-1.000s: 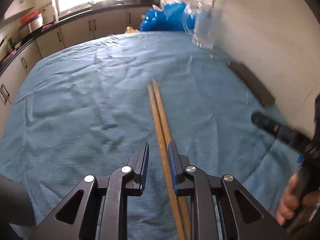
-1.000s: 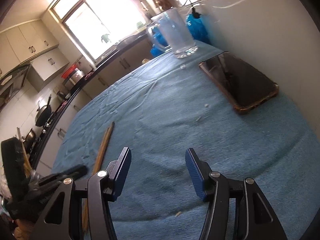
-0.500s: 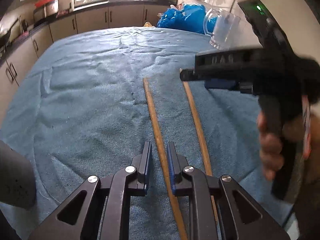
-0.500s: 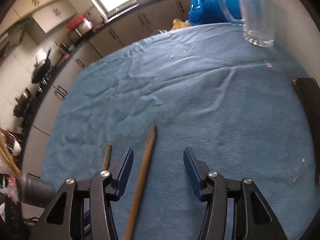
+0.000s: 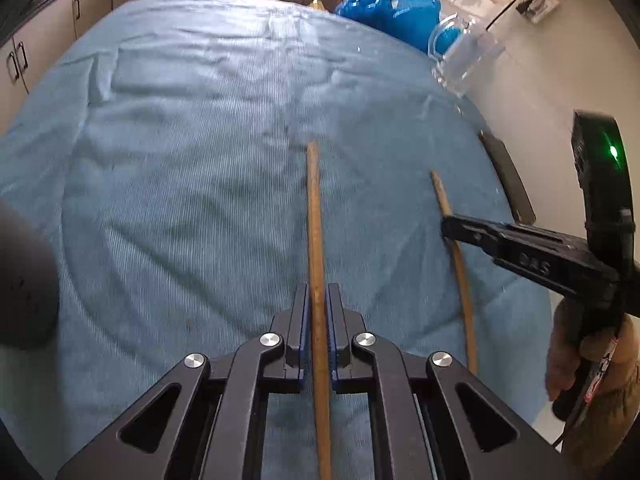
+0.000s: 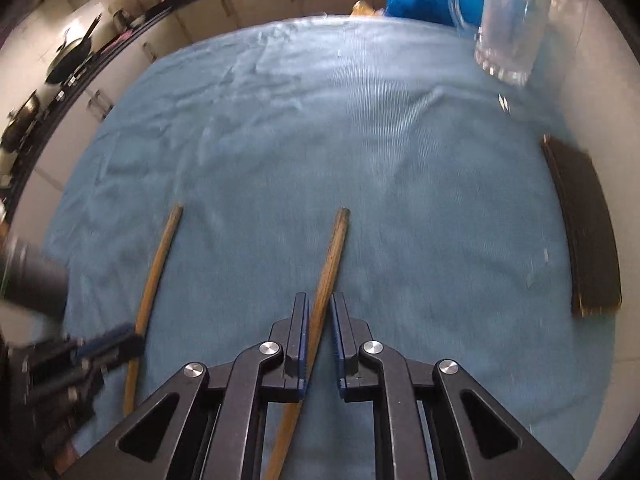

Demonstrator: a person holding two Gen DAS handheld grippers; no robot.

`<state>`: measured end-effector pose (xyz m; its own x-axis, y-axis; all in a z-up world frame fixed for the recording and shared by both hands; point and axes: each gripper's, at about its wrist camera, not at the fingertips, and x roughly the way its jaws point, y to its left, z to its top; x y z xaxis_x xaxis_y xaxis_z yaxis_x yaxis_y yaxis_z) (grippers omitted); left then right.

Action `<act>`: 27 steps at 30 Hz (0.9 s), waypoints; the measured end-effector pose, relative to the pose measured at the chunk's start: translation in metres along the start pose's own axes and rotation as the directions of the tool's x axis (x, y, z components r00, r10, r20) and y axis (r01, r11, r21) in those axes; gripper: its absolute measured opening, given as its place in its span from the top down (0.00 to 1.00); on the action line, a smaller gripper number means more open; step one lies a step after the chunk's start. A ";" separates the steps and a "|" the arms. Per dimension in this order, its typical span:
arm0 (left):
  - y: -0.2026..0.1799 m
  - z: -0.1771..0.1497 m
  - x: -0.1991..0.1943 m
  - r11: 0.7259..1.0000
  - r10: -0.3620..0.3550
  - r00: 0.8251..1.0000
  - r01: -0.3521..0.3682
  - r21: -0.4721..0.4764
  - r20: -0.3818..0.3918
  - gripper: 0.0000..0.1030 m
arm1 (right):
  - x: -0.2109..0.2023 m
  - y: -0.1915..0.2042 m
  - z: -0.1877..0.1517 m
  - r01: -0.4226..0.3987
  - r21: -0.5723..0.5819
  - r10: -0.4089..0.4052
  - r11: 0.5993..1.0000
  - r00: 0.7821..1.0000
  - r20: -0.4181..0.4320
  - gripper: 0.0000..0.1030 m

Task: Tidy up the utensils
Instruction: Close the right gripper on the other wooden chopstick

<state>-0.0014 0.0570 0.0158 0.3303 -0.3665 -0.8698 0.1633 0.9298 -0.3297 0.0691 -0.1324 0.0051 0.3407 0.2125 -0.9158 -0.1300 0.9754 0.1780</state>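
Two chopsticks, one in each of my tongs, both over the blue towel (image 5: pixel 180 140) covering the bench. Left tongs (image 5: pixel 318 300): jaws closing, pads hard up against the left stick (image 5: pixel 314 216), which runs straight out from me toward the towel's middle. Right tongs (image 6: pixel 320 308): jaws nearly shut around the right stick (image 6: pixel 334 248); it lies against the left pad, and a slim gap shows on the other side, so I cannot tell how firm that grip is. Sticks lie roughly parallel, well apart, tips pointing toward the far edge.

Glass mug (image 6: pixel 508 28) stands at the far right corner near the wall, blue bag (image 5: pixel 388 12) behind it. Dark phone (image 6: pixel 584 232) lies flat along the right edge.

Step in hand, as I judge it: securing both sticks. Next move probably calls for lifting them clear of the towel, bringing them together as a pair, then carrying them to the mug, likely tip-down. Thin round sticks may roll or pivot in the pads; keep wrists steady.
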 end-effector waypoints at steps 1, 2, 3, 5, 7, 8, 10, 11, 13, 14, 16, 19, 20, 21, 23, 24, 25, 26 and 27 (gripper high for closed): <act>-0.001 -0.002 -0.002 1.000 0.005 1.000 -0.005 0.002 -0.004 0.93 | -0.001 -0.001 -0.005 -0.008 -0.004 0.008 1.000 1.000 -0.015 0.89; -0.004 -0.002 -0.003 1.000 0.022 1.000 -0.022 0.012 0.000 0.93 | -0.003 -0.003 -0.010 -0.017 -0.008 0.017 1.000 0.999 -0.031 0.89; -0.006 -0.002 -0.003 0.999 0.042 0.999 -0.042 0.023 0.005 0.92 | -0.005 -0.005 -0.015 -0.023 -0.008 0.023 1.000 0.999 -0.041 0.89; -0.010 0.002 -0.002 0.996 0.084 0.996 -0.084 0.026 0.008 0.89 | -0.008 -0.009 -0.021 -0.029 0.007 0.030 1.000 0.998 -0.056 0.88; -0.015 0.007 0.001 0.993 0.110 0.994 -0.110 0.048 -0.004 0.82 | -0.009 -0.013 -0.023 -0.031 0.019 0.033 0.999 0.997 -0.073 0.88; -0.021 0.013 0.006 0.987 0.143 0.990 -0.142 0.075 -0.012 0.82 | -0.008 -0.013 -0.021 -0.031 0.020 0.032 0.999 0.996 -0.081 0.88; -0.025 0.022 0.013 0.979 0.181 0.983 -0.177 0.105 -0.026 0.82 | -0.006 -0.010 -0.018 -0.022 0.001 0.022 1.000 0.995 -0.098 0.88; -0.025 0.025 0.013 0.976 0.192 0.981 -0.188 0.113 -0.026 0.82 | -0.005 -0.009 -0.015 -0.014 -0.009 0.013 1.000 0.994 -0.105 0.88; -0.028 0.034 0.018 0.970 0.214 0.976 -0.207 0.125 -0.047 0.82 | -0.001 -0.005 -0.007 -0.002 -0.019 0.000 1.000 0.993 -0.119 0.88; -0.029 0.039 0.021 0.969 0.216 0.974 -0.207 0.133 -0.060 0.82 | 0.001 -0.004 -0.004 0.005 -0.020 -0.008 1.000 0.992 -0.124 0.88; -0.029 0.044 0.022 0.969 0.214 0.974 -0.203 0.138 -0.073 0.82 | 0.004 0.001 0.001 0.028 -0.038 -0.033 0.999 0.991 -0.129 0.88; -0.026 0.050 0.024 0.974 0.199 0.975 -0.186 0.131 -0.095 0.82 | 0.006 0.012 -0.001 0.077 -0.093 -0.088 0.993 0.989 -0.119 0.86; -0.025 0.051 0.024 0.974 0.193 0.976 -0.178 0.138 -0.100 0.82 | 0.007 0.015 -0.002 0.091 -0.106 -0.103 0.990 0.989 -0.110 0.86; -0.027 0.051 0.026 0.974 0.189 0.977 -0.174 0.142 -0.099 0.82 | 0.007 0.020 -0.005 0.113 -0.119 -0.124 0.986 0.988 -0.093 0.85; -0.028 0.048 0.025 0.973 0.187 0.979 -0.174 0.154 -0.078 0.83 | 0.006 0.025 -0.010 0.141 -0.134 -0.150 0.981 0.987 -0.058 0.85; -0.028 0.046 0.024 0.971 0.195 0.979 -0.183 0.154 -0.066 0.94 | 0.006 0.028 -0.014 0.153 -0.143 -0.159 0.978 0.986 -0.038 0.85; -0.027 0.044 0.023 0.973 0.190 0.980 -0.180 0.143 -0.057 0.94 | 0.006 0.030 -0.017 0.155 -0.148 -0.159 0.977 0.987 -0.018 0.87; -0.024 0.041 0.020 0.982 0.157 0.986 -0.151 0.116 -0.049 0.94 | 0.005 0.031 -0.019 0.158 -0.144 -0.160 0.977 0.987 -0.003 0.88; -0.022 0.039 0.017 0.987 0.133 0.990 -0.128 0.096 -0.040 0.94 | 0.004 0.031 -0.021 0.157 -0.139 -0.157 0.978 0.988 0.010 0.90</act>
<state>0.0369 0.0292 0.0221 0.3118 -0.2383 -0.9198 0.2082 0.9616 -0.1786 0.0469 -0.1028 -0.0011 0.3660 0.0574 -0.9288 -0.2031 0.9790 -0.0196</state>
